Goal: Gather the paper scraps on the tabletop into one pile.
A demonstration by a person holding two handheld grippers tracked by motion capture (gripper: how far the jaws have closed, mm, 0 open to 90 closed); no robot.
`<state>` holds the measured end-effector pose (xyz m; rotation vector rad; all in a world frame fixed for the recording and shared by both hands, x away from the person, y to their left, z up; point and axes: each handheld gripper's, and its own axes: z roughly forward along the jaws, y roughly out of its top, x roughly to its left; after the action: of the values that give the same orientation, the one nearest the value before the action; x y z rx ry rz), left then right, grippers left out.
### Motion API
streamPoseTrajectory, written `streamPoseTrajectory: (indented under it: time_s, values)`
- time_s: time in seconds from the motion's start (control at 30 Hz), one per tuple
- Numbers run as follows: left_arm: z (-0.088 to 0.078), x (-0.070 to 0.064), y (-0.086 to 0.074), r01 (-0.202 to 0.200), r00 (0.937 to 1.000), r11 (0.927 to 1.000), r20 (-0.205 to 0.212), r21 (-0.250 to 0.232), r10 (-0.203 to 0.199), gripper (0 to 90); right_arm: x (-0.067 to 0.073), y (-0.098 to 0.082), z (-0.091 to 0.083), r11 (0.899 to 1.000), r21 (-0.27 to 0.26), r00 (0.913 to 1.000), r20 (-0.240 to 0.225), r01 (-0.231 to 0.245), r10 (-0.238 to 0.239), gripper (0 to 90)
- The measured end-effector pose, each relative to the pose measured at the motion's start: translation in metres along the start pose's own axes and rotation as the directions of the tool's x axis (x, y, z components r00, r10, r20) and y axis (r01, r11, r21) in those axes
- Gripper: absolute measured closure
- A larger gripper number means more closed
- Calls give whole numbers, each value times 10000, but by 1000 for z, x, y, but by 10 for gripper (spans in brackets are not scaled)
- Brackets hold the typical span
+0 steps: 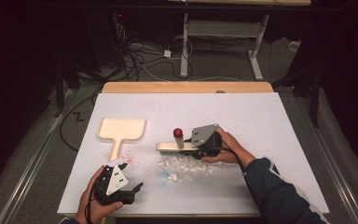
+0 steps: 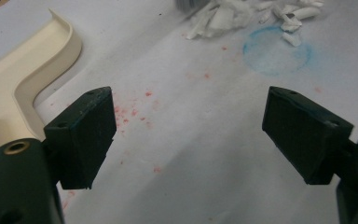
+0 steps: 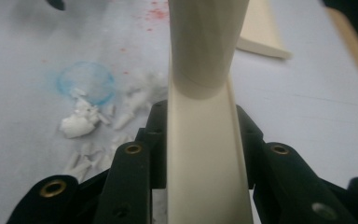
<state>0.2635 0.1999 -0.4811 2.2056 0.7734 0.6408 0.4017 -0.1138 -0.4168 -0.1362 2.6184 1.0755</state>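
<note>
My right gripper point(image 1: 200, 150) is clamped on the cream brush point(image 1: 176, 146) near the middle of the high view, bristles just above the white scraps point(image 1: 186, 165). Left gripper point(image 1: 137, 189), lower left, sits wide apart holding nothing, with the dustpan point(image 1: 120, 131) above it.

A lab or test room: dark curtained surroundings, loose cables point(image 1: 140, 58) across the floor, and adjustable-leg worktables point(image 1: 223, 28).

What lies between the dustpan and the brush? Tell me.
In the high view, only bare white table with a few red specks separates the dustpan from the brush, which the right gripper holds. The white scraps lie nearer the person.
</note>
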Motion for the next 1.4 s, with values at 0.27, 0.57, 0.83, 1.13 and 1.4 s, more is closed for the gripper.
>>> streamPoseTrajectory:
  time_s: [0.27,0.57,0.83,1.13,1.4]
  values:
    - [0,0,0,-18,10000,10000,-15,24,18,166,6,-6,-55,9880,-477,9694,1916,-1468,1532,678]
    - [0,0,4,-146,9998,9999,-98,-66,145,166,29,-38,-110,9151,216,8425,3996,-4027,3614,679]
    - [0,-2,8,-271,9996,9994,-43,-217,270,166,47,-77,-114,7799,550,6838,5220,-6235,5098,680]
    - [-2,-3,10,-246,9997,9986,64,-472,249,166,67,-63,-83,7098,-11,6249,4733,-7044,6209,676]
    - [-4,-2,10,-368,9991,9970,189,-688,381,166,77,-26,-41,7398,-317,6537,4441,-6721,6128,677]
